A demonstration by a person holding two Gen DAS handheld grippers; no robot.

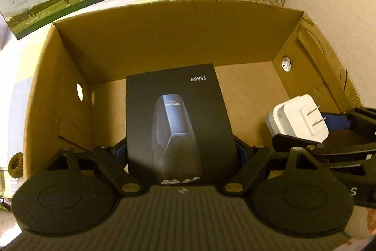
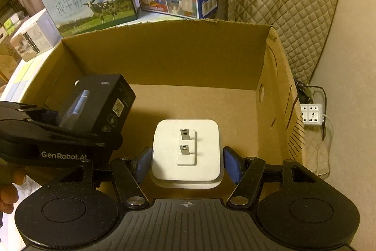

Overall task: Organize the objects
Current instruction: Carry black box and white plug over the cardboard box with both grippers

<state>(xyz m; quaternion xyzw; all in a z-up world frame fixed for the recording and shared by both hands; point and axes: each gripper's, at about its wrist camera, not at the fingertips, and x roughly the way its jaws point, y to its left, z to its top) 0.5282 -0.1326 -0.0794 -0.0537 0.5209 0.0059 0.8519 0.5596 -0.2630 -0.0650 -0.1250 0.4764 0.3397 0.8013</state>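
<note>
Both items were held over the open cardboard box (image 2: 164,55), its floor bare below. Left gripper (image 1: 182,152) clenched a black shaver box (image 1: 174,119), long axis running straight ahead toward the far wall. Right gripper (image 2: 185,164) clenched a white plug adapter (image 2: 186,152), prongs facing up, to the shaver box's right. Milk cartons (image 2: 94,13) stood on the tabletop (image 1: 14,98) behind; quilted cover (image 2: 282,4) and power strip (image 2: 312,113) lay to the right.
</note>
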